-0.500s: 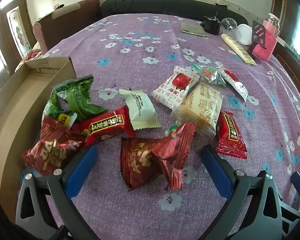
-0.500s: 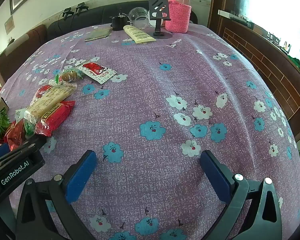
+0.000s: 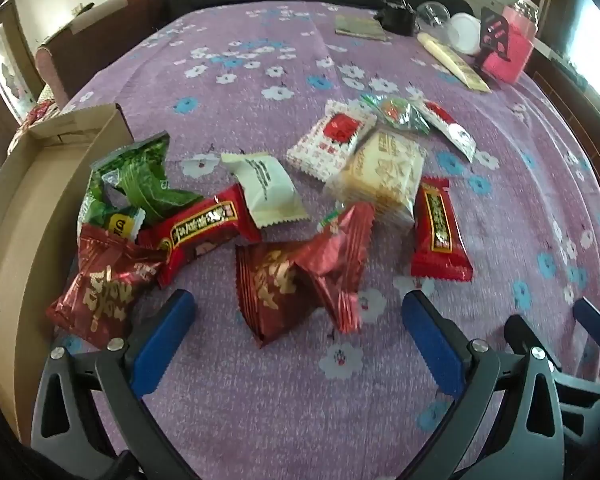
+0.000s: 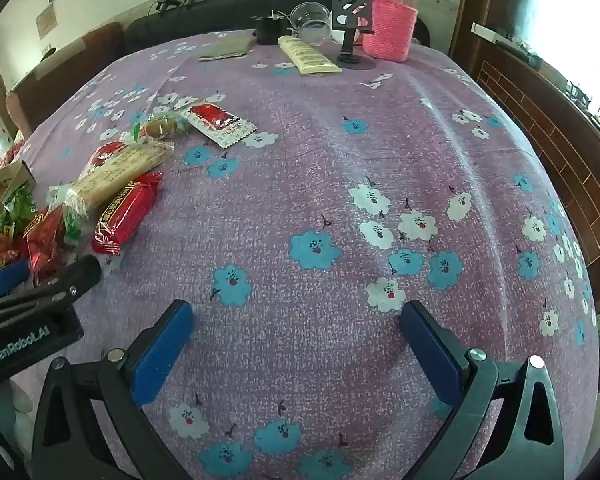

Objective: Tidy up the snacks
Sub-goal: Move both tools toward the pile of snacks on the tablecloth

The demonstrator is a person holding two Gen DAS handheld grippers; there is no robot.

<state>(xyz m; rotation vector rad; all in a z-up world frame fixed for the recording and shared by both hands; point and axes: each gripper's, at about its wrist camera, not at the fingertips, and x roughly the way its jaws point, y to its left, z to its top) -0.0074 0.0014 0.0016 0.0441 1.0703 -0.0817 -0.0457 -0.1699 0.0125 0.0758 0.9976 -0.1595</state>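
Snacks (image 3: 300,216) lie scattered on the surface (image 4: 340,184) beside what looks like a cardboard box (image 3: 28,184), and your left gripper (image 3: 296,320) and right gripper (image 4: 296,328) both have fingers spread wide, grasping nothing.

- Ahead of the left gripper (image 3: 296,320), between its wide jaws: foil snack packet (image 3: 296,276) on the tablecloth (image 3: 260,400).
- Left of those jaws: cardboard box (image 3: 32,184).
- Farther ahead: cracker pack (image 3: 384,172).
- Between the right gripper (image 4: 296,320) jaws: bare cloth only.
- Far ahead: knit-sleeved bottle (image 4: 392,20).
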